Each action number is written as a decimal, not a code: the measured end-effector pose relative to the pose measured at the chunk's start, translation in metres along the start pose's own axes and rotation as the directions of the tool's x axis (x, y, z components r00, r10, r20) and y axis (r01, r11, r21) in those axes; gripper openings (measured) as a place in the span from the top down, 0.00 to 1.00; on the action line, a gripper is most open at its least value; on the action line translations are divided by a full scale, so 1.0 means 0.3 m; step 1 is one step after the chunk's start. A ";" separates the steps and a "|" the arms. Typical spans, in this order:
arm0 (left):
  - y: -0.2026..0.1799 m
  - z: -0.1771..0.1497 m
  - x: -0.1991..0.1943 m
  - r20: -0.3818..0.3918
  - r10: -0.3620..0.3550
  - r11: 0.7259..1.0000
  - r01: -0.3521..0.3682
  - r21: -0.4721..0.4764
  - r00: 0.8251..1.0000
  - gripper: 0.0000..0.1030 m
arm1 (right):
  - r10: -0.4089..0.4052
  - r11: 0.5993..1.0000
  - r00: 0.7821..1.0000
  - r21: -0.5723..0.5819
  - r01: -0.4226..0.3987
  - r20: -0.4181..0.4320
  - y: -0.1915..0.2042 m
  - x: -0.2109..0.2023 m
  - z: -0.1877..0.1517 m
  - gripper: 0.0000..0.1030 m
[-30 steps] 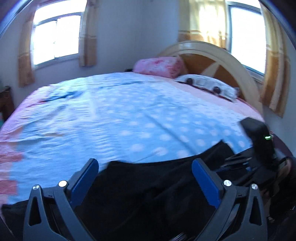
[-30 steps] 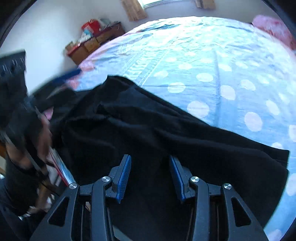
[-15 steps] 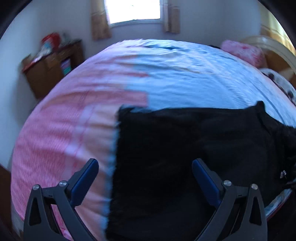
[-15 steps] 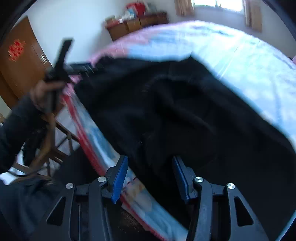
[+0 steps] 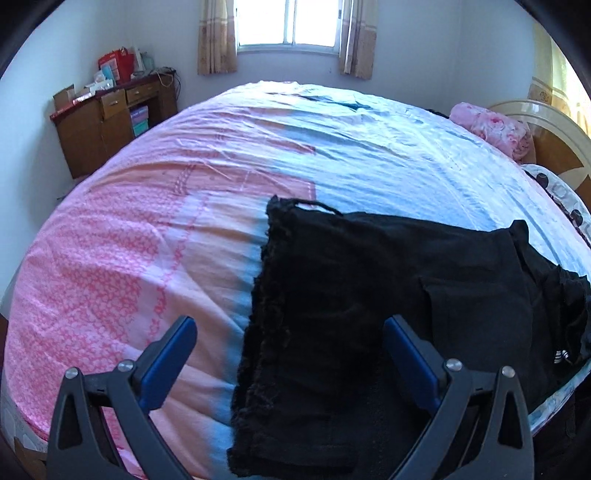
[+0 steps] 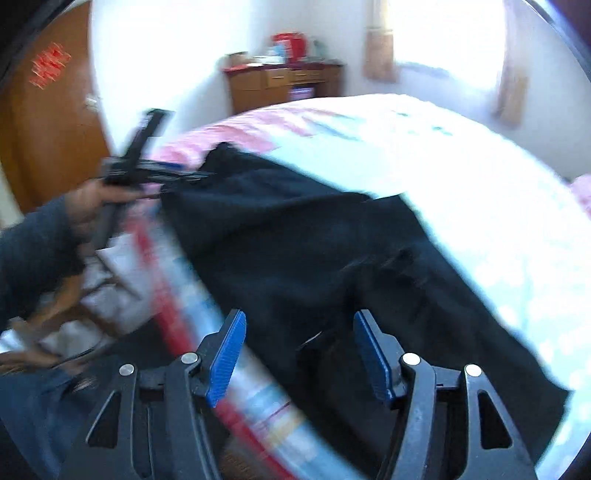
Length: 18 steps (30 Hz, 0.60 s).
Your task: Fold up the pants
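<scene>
Black pants [image 5: 369, 295] lie flat along the near edge of the bed [image 5: 258, 147], with the frayed hem end [image 5: 258, 332] towards the pink part of the sheet. My left gripper [image 5: 288, 343] hovers wide open over that hem end, nothing between its blue fingers [image 5: 166, 354]. In the blurred right wrist view the pants [image 6: 295, 240] spread across the bed edge. My right gripper [image 6: 297, 350] is above them with its jaws opening and apart from the cloth. The left gripper [image 6: 147, 166], held by a hand [image 6: 88, 203], shows at the far end of the pants.
A wooden desk [image 5: 110, 118] with boxes stands in the far left corner under a window [image 5: 288, 22]. A pink pillow [image 5: 495, 129] and the wooden headboard [image 5: 554, 147] are at the right. A brown door [image 6: 44, 129] is behind the person's sleeve [image 6: 33, 251].
The left gripper swung from facing the headboard to the hem end of the pants and then held still. The right gripper's jaws widened and it pulled back, turning towards the desk.
</scene>
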<state>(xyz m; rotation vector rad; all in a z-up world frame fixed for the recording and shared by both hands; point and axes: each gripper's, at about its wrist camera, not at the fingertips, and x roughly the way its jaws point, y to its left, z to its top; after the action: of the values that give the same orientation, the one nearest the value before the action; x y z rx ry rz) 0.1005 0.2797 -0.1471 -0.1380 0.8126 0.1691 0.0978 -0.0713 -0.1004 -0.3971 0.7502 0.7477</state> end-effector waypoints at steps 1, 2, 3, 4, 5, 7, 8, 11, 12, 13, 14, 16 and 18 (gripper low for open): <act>0.006 -0.002 -0.004 0.002 -0.004 1.000 0.004 -0.003 1.000 0.00 | -0.001 0.999 1.000 0.039 0.002 -0.009 -0.018 0.022 0.010 0.47; 0.015 -0.002 -0.003 0.000 -0.006 1.000 0.006 -0.010 1.000 0.00 | 0.026 0.994 0.999 0.105 -0.022 -0.033 -0.057 0.056 0.017 0.56; 0.025 -0.007 -0.003 -0.004 -0.011 1.000 0.011 -0.022 1.000 0.00 | 0.039 0.990 0.998 0.137 -0.033 -0.043 -0.082 0.067 0.016 0.78; 0.033 -0.010 -0.004 -0.006 -0.019 0.999 0.019 -0.029 1.000 0.00 | 0.070 0.978 0.997 0.197 -0.061 -0.042 -0.117 0.076 0.010 0.89; 0.040 -0.015 -0.005 -0.007 -0.031 0.999 0.030 -0.035 1.000 0.00 | 0.120 0.958 0.992 0.267 -0.105 -0.038 -0.146 0.080 0.000 0.90; 0.053 -0.023 -0.008 -0.005 -0.034 0.999 0.034 -0.043 0.999 0.00 | 0.286 0.845 0.958 0.480 -0.237 -0.030 -0.259 0.111 -0.068 0.90; 0.059 -0.027 -0.008 -0.004 -0.038 0.998 0.038 -0.046 0.999 0.00 | 0.371 0.747 0.929 0.594 -0.299 0.000 -0.321 0.135 -0.119 0.90; 0.074 -0.035 0.007 -0.008 -0.056 0.996 0.055 -0.064 0.998 0.00 | 0.579 0.348 0.771 0.775 -0.528 0.265 -0.437 0.198 -0.262 0.90; 0.076 -0.037 0.012 -0.010 -0.064 0.996 0.063 -0.071 0.998 0.00 | 0.584 0.267 0.738 0.779 -0.568 0.338 -0.457 0.209 -0.290 0.90; 0.079 -0.039 0.014 -0.012 -0.069 0.995 0.068 -0.076 0.998 0.00 | 0.569 0.245 0.730 0.768 -0.591 0.380 -0.466 0.208 -0.300 0.90; 0.080 -0.037 0.016 -0.013 -0.072 0.994 0.071 -0.078 0.997 0.00 | 0.562 0.238 0.720 0.755 -0.611 0.406 -0.467 0.205 -0.296 0.90; 0.076 -0.034 0.016 -0.019 -0.069 0.996 0.067 -0.066 0.997 0.00 | 0.566 0.226 0.695 0.727 -0.648 0.444 -0.460 0.209 -0.274 0.88; 0.077 -0.029 0.002 -0.015 -0.047 0.998 0.046 -0.047 0.999 0.00 | 0.481 0.469 0.856 0.770 -0.432 0.188 -0.434 0.216 -0.233 0.81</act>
<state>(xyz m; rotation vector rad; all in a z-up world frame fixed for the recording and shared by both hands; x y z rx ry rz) 0.0901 0.3009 -0.1547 -0.2022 0.8206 0.1429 0.1927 -0.1693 -0.1866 0.6590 1.1893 0.8163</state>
